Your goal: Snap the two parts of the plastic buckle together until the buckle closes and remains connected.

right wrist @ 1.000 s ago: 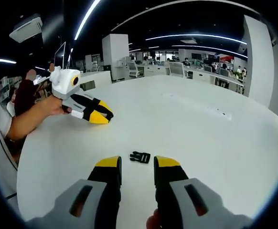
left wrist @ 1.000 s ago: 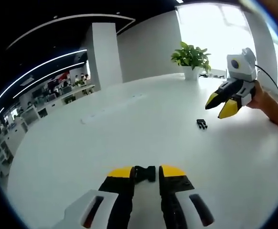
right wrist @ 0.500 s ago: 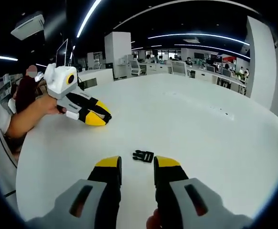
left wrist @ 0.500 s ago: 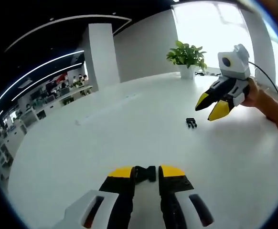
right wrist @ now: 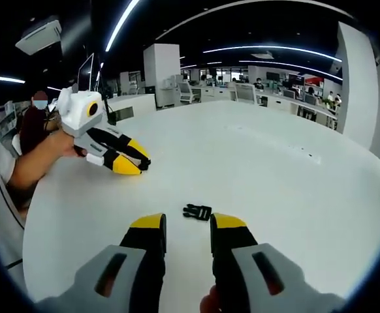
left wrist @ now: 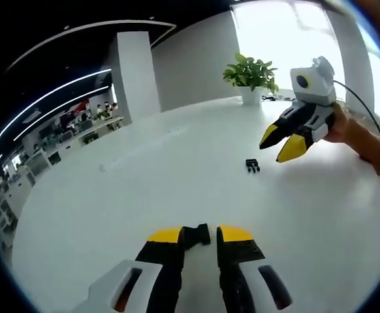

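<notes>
One buckle part lies on the table, ahead of the right gripper

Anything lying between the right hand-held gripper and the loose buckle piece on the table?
No. Right gripper view shows bare white table between the right hand-held gripper and buckle piece.

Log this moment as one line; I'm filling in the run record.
left gripper: shut on buckle half | right gripper: open, above table | other buckle half: lying ahead of it | buckle: unjoined
</notes>
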